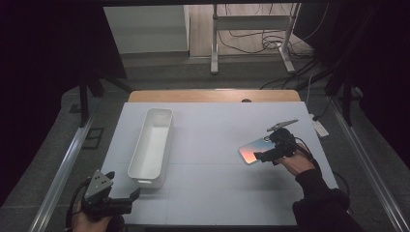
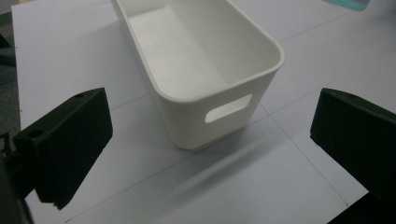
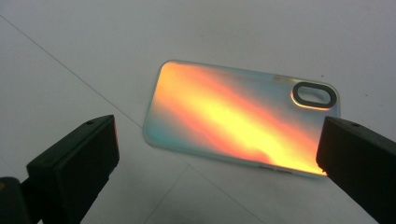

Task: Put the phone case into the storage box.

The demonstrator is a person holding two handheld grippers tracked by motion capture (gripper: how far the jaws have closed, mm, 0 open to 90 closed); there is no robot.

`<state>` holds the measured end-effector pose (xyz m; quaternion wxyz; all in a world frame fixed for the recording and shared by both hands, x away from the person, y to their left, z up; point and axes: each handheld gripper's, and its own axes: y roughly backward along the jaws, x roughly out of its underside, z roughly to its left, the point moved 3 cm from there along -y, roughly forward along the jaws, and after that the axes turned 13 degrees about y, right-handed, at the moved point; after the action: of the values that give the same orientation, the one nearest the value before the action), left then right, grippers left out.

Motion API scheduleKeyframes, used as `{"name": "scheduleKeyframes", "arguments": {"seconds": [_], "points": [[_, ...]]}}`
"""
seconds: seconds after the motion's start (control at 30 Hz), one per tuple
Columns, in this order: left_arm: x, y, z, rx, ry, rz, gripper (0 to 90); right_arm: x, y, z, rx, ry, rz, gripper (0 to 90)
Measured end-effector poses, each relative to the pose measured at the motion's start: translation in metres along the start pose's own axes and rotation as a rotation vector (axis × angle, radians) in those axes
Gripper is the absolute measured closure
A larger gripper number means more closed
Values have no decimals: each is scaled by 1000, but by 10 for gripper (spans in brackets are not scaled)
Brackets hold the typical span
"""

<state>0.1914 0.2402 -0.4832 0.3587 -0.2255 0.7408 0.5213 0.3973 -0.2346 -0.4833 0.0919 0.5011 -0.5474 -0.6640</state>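
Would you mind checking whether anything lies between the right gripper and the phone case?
Nothing visible does. The right gripper hovers open just above the phone case, which lies flat on the white table, with bare surface between.

The phone case [image 3: 240,122] shimmers iridescent: an orange and yellow band runs slantwise across its back, fading to pale teal and blue at the corners, and its camera cutout has a dark ring. Left of the phone case, the bin [image 1: 152,146] is plain white inside and out. The surface [image 1: 217,193] is pale grey-white, crossed by thin faint lines. The fingers [image 3: 74,168] of both grippers are matte black
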Motion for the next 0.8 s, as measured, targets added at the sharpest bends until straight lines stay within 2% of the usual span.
{"name": "scheduleKeyframes", "arguments": {"seconds": [0.4, 0.67, 0.8], "points": [[0, 0, 0, 0, -2, 0, 0, -14, -19, -5, 8, 19, 38, 0], [0, 0, 0, 1, -4, 1, 0, -18, -31, -8, -3, 4, 63, 0], [0, 0, 0, -1, -7, 3, 0, -17, -34, -10, 6, -5, 90, 137]]}}
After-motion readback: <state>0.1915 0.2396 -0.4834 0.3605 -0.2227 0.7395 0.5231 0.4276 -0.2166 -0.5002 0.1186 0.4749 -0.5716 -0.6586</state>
